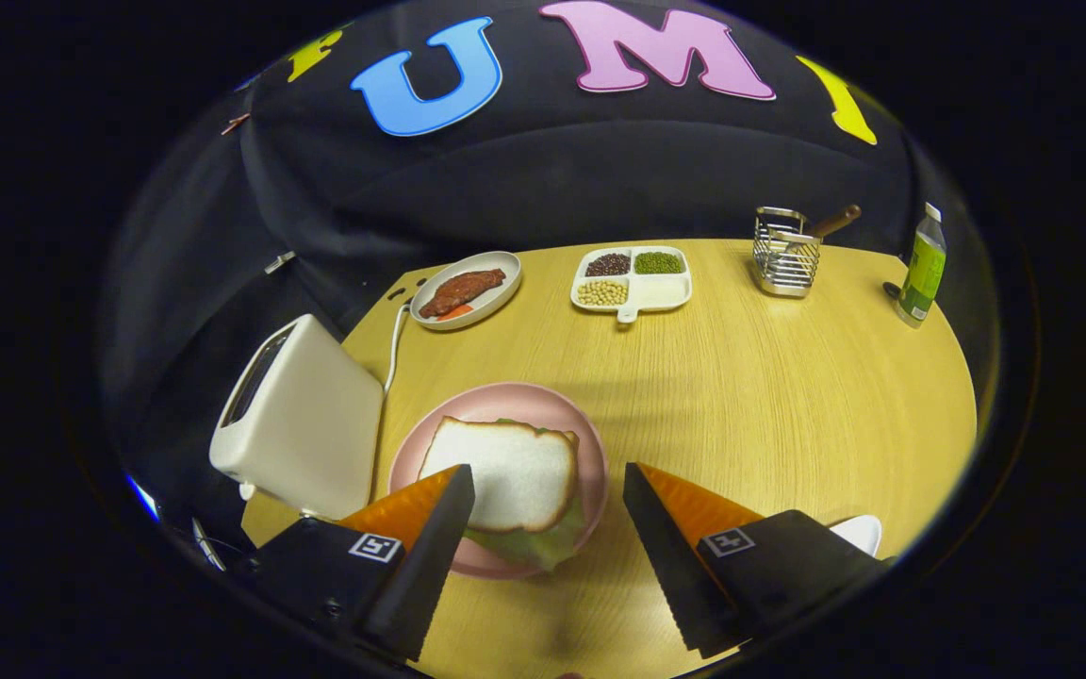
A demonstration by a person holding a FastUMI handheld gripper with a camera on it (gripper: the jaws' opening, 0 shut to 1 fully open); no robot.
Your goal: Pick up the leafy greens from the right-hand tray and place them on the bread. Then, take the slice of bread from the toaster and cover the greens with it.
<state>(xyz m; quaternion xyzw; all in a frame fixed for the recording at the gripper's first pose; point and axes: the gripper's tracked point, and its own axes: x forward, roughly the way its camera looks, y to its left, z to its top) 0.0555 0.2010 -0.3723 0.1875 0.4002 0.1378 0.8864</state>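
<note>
The gripper (548, 481) hovers over a pale wood-grain table (750, 396), its fingers spread wide with nothing between them. Just ahead of the fingers and partly under the left one, a pink plate (590, 443) holds a slice of bread (510, 471), white with a brown crust, lying flat on top of the leafy greens (534, 545), whose green edges poke out at the near and far sides. A white toaster (303, 429) stands just left of the plate at the table's left edge, its cord running back along the wood. A white dish's rim (859, 530) shows by the right finger. To the plate's right the tabletop is bare and wide. Farther back sit an oval plate with meat (465, 288), a divided tray of beans (633, 276), a wire rack (785, 253) and a green bottle (922, 267), before the black cloth wall.
</note>
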